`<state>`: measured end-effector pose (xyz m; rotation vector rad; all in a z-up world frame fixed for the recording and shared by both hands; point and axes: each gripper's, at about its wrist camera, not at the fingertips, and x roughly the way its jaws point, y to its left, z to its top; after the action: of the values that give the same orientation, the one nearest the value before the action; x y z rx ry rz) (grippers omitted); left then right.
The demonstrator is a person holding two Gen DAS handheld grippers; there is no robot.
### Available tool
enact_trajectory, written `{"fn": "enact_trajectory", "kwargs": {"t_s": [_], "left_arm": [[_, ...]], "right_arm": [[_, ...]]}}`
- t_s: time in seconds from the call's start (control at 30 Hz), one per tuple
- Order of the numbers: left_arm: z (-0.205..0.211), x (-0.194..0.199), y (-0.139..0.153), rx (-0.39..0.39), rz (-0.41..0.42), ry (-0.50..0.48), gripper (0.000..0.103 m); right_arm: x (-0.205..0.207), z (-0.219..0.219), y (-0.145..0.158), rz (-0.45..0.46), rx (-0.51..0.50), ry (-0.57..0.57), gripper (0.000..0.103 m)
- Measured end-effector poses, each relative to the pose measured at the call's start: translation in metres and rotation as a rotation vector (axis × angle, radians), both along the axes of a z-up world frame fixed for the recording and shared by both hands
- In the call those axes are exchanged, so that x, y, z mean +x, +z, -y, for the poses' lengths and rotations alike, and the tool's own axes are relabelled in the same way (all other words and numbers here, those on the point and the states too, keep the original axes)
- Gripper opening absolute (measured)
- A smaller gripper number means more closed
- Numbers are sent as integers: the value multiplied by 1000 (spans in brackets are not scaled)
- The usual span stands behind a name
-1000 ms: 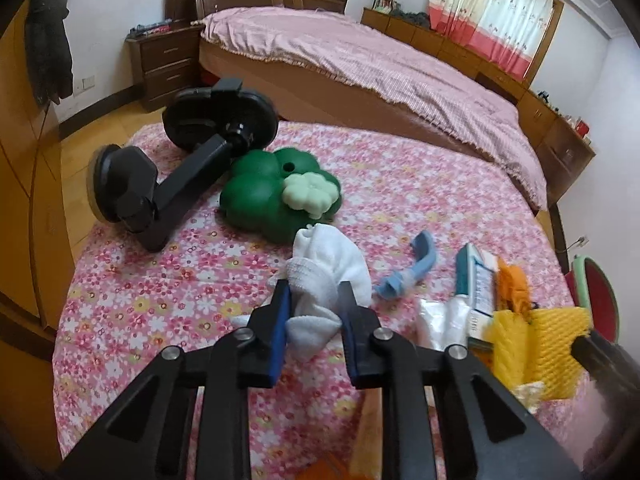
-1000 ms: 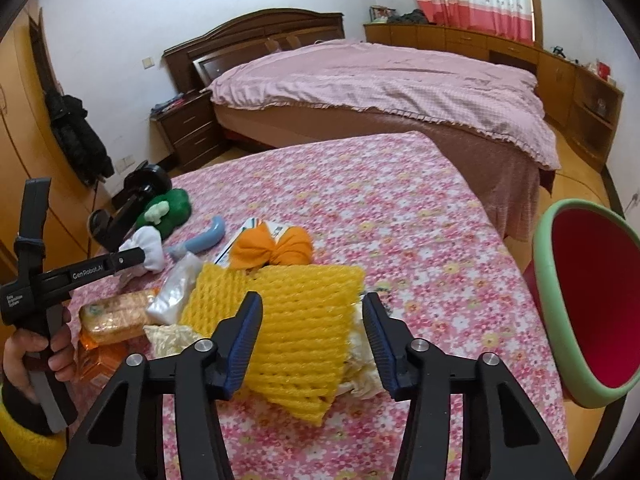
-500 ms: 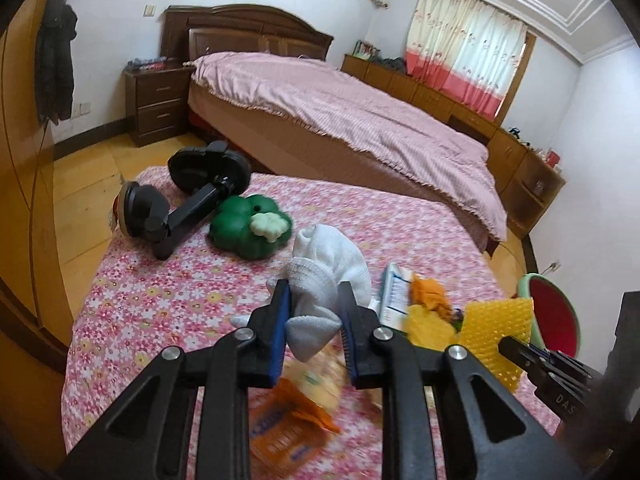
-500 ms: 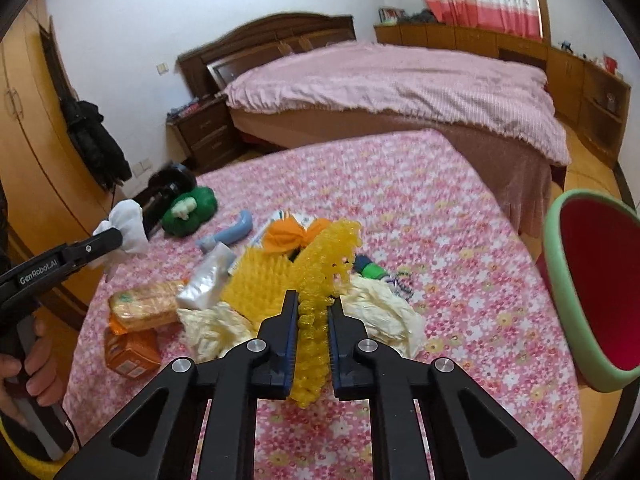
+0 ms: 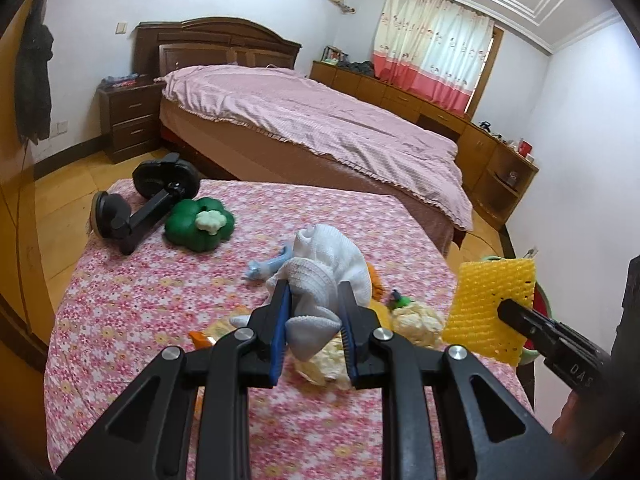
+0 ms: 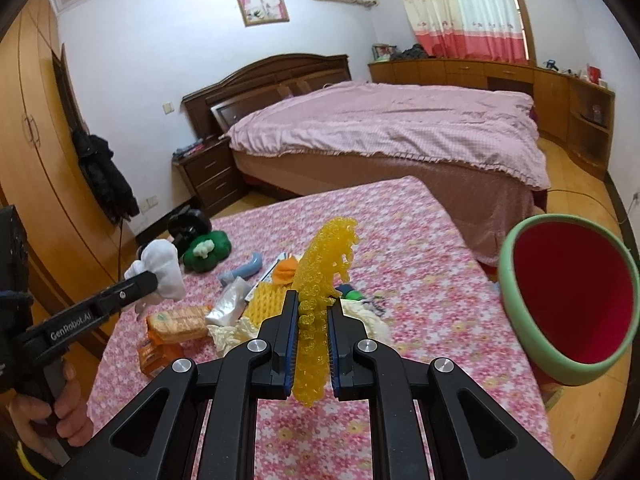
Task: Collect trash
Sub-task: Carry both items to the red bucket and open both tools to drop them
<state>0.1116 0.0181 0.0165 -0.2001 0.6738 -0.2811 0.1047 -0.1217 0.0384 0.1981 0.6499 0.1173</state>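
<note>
Both grippers have lifted higher off the floral table (image 6: pixel 420 248): the left gripper (image 5: pixel 314 320) pinches a crumpled white cloth (image 5: pixel 326 264), the right gripper (image 6: pixel 314 332) clamps a yellow foam net (image 6: pixel 320 276), bumpy and folded, beside the green-rimmed red bin (image 6: pixel 520 304).

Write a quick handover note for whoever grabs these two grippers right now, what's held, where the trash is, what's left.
Left tongs: shut on the white cloth wad, lifted off the table.
Right tongs: shut on the yellow foam net sleeve, also lifted.
Green-rimmed red bin: right of the floral-cloth table, nothing seen inside.
Left on the table: bread packet, orange box, silver wrapper, crumpled cream paper.
Next, probably: drop both held pieces in the bin.
</note>
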Motion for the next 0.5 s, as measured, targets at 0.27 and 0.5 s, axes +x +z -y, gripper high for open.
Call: {"fn": "enact_trajectory", "kwargs": {"t_s": [0.27,0.5], "left_arm": [[35,-13,14,-4,30,-55,23],[86,-11,21,23,35,-142,23]], "right_arm": [[-24,36,20,58,2,-82,13],[-38,76,28,91,5,-166,13]]}}
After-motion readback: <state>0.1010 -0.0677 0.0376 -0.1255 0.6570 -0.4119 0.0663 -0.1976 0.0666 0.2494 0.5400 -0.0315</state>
